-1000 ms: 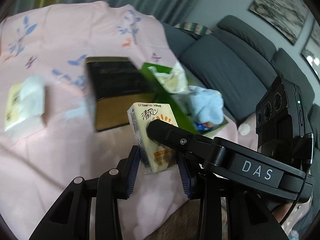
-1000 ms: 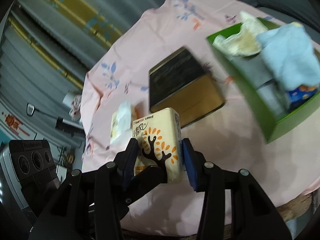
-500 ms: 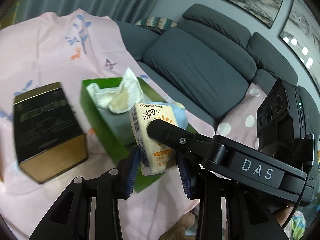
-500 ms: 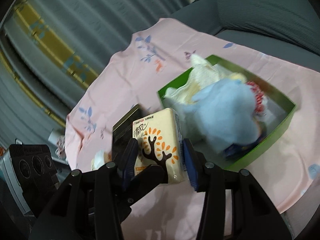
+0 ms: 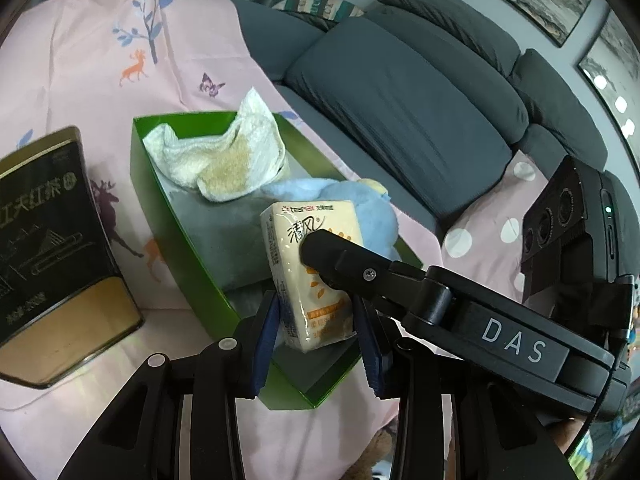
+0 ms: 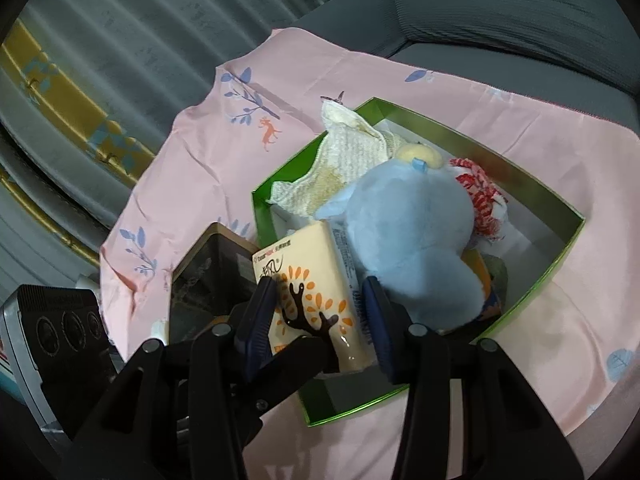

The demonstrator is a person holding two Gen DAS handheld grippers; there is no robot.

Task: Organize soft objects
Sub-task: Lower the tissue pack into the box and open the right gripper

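Both tools have swung across from the black tin [image 5: 52, 248] and now hold one tissue pack [image 5: 310, 276] over the green box [image 5: 176, 236]; left tool [image 5: 316, 332] and right tool [image 6: 320, 320] pinch it together beside the blue plush [image 6: 404, 240].

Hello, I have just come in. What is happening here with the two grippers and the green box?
A person is tidying soft things into a green box that sits on a pink cloth. Both hand-held grippers are shut on one yellow tissue pack: the left gripper holds its lower end, and the right gripper clamps it from the other side. The pack hangs over the box's near end. Inside already lie a white towel and a blue plush toy. A dark tea tin stands beside the box.
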